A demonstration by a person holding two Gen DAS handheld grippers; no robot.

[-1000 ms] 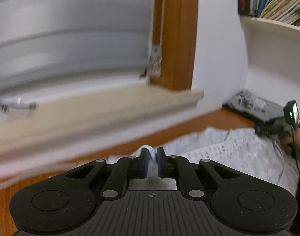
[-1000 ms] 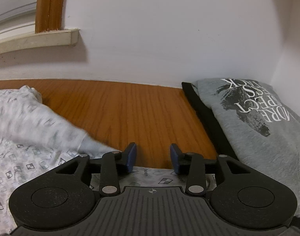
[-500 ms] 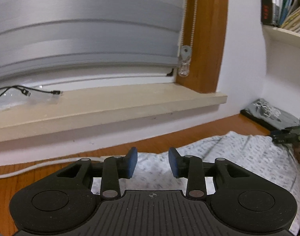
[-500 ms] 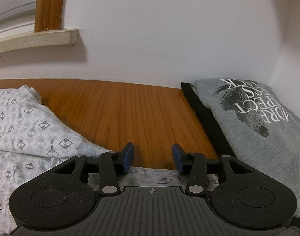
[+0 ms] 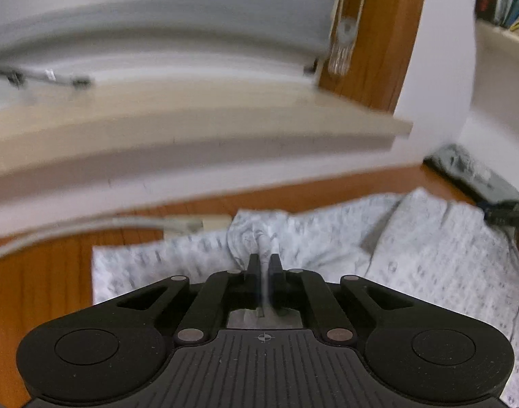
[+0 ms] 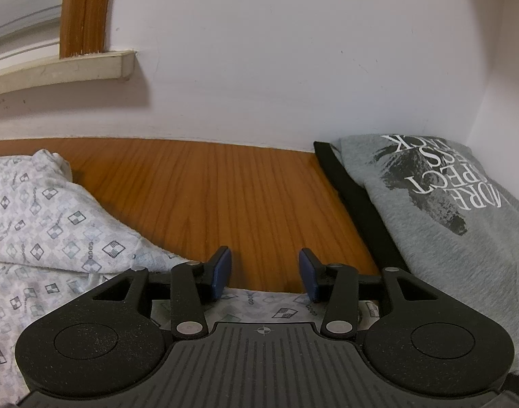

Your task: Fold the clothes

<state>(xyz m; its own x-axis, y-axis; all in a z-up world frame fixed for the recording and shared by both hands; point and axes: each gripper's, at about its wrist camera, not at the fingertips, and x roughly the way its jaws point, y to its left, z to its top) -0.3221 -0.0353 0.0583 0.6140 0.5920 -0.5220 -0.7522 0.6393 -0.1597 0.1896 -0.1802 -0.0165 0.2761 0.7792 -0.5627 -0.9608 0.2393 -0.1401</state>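
In the blurred left wrist view, the left tongs (image 5: pixel 264 265) are pinched tight on a raised fold of the patterned shirt (image 5: pixel 429 248), which lies spread over the wooden bench (image 5: pixel 38 289) below the sill (image 5: pixel 191 125); a white cable (image 5: pixel 89 227) runs along the bench behind it. In the right wrist view, the right tongs (image 6: pixel 265 272) stand partly open with nothing gripped, over the shirt's near edge (image 6: pixel 38 224). The shirt covers the bench's left side (image 6: pixel 208 187). A folded grey top (image 6: pixel 463 210) sits on a black garment (image 6: pixel 361 210) at the right.
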